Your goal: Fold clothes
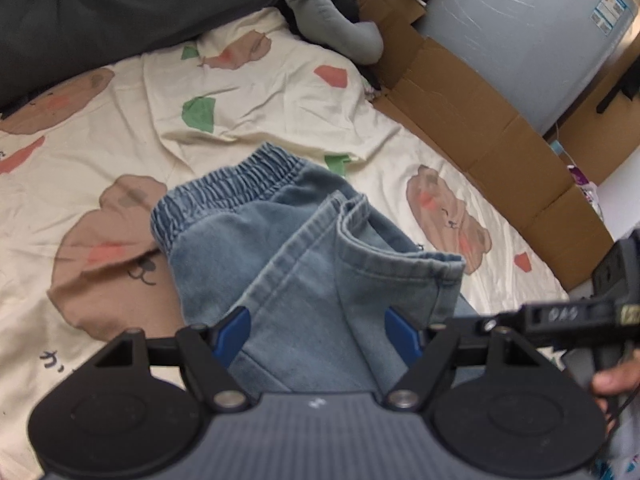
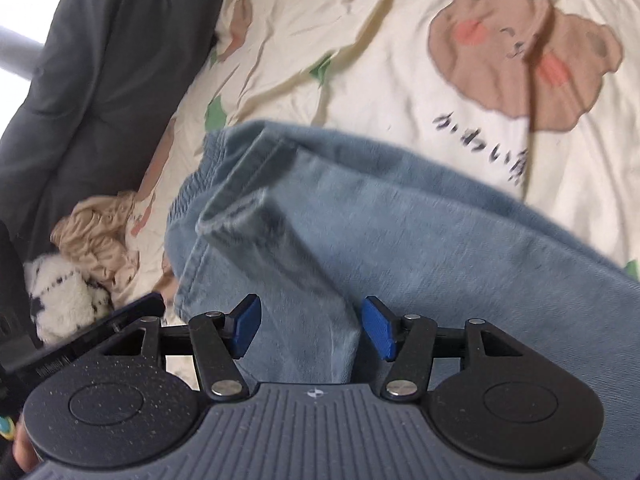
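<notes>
Light blue jeans (image 1: 280,248) with an elastic waistband (image 1: 228,196) lie folded on a cream bedsheet with bear prints (image 1: 120,128). My left gripper (image 1: 318,332) hangs just over the folded leg, open wide, and the denim runs between its blue pads (image 1: 236,334) without being pinched. In the right wrist view the jeans (image 2: 400,248) fill the middle. My right gripper (image 2: 312,326) is opening; a raised fold of denim (image 2: 304,320) stands between its blue pads (image 2: 378,328), which do not press on it. The right tool's black body (image 1: 580,314) and a hand (image 1: 616,380) show at the left view's right edge.
A dark grey quilt (image 1: 120,8) lies along the far side of the bed, with a grey plush toy (image 1: 332,20) beside it. Flattened cardboard (image 1: 480,128) and a pale grey appliance (image 1: 520,32) stand beyond the bed's right edge. A crumpled beige cloth (image 2: 96,236) and a white fluffy item (image 2: 60,296) lie nearby.
</notes>
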`<control>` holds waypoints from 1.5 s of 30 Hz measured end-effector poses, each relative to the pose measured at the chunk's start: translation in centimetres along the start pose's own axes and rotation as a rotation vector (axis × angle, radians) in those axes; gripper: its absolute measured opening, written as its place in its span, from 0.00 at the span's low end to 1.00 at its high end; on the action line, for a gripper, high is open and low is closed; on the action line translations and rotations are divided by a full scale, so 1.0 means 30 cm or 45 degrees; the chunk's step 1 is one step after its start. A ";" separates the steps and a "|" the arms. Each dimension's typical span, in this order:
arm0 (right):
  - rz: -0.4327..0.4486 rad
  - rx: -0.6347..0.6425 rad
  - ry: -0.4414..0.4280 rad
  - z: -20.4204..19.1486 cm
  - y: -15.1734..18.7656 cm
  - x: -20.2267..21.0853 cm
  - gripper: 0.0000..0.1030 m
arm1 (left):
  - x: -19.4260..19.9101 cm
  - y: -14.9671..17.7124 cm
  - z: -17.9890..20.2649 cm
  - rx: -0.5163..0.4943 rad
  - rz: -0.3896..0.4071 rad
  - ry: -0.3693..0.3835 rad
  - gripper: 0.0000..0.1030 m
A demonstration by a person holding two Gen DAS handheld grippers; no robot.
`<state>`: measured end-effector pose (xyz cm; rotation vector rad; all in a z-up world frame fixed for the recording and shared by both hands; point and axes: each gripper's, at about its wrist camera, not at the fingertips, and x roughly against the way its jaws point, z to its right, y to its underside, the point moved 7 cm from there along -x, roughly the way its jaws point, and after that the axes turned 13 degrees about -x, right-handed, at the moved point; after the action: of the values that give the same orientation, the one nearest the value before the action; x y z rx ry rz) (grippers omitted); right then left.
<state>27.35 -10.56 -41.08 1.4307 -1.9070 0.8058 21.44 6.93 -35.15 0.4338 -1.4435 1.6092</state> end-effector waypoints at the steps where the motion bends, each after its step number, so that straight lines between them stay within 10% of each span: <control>1: -0.008 0.024 0.004 -0.001 0.012 -0.016 0.61 | 0.001 0.000 0.004 -0.008 0.004 0.001 0.74; 10: 0.001 0.019 0.026 0.034 0.039 -0.062 0.38 | 0.009 0.016 -0.010 0.036 0.016 -0.002 0.74; 21: -0.022 -0.063 0.032 0.055 0.082 -0.076 0.43 | 0.007 0.024 -0.001 0.045 0.020 0.012 0.74; 24: -0.025 -0.058 -0.001 0.036 0.085 -0.081 0.25 | 0.014 0.031 -0.009 0.071 0.027 0.009 0.74; 45: -0.167 0.272 -0.186 -0.276 0.238 -0.095 0.29 | 0.135 0.183 -0.111 0.232 0.044 -0.015 0.74</control>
<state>22.03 -0.86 -38.86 1.7681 -1.8541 0.8845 15.93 12.04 -36.24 0.5259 -1.3238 1.7764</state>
